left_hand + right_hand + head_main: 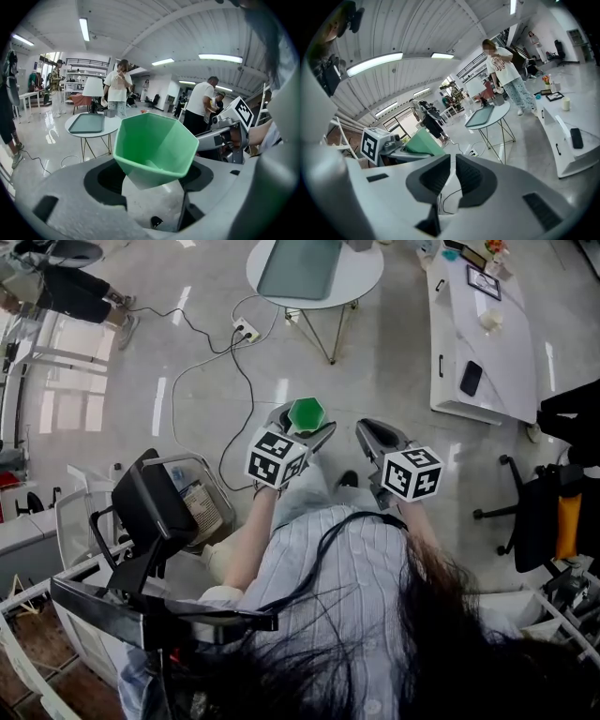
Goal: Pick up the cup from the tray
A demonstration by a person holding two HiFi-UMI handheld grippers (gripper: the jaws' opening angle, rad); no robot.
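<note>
Green cup [154, 145] sits clamped between the wide-spread jaws of your left claw [302, 424], up over the floor [187, 381] and well apart from the tray [87, 123] on the round counter [115, 127] ahead of it. Your right claw [452, 177], just beside it, is closed and empty

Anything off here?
Nothing spilled or damaged. Only oddity: the cup sits tilted in the left gripper, far from the tray. The right gripper is empty.
</note>
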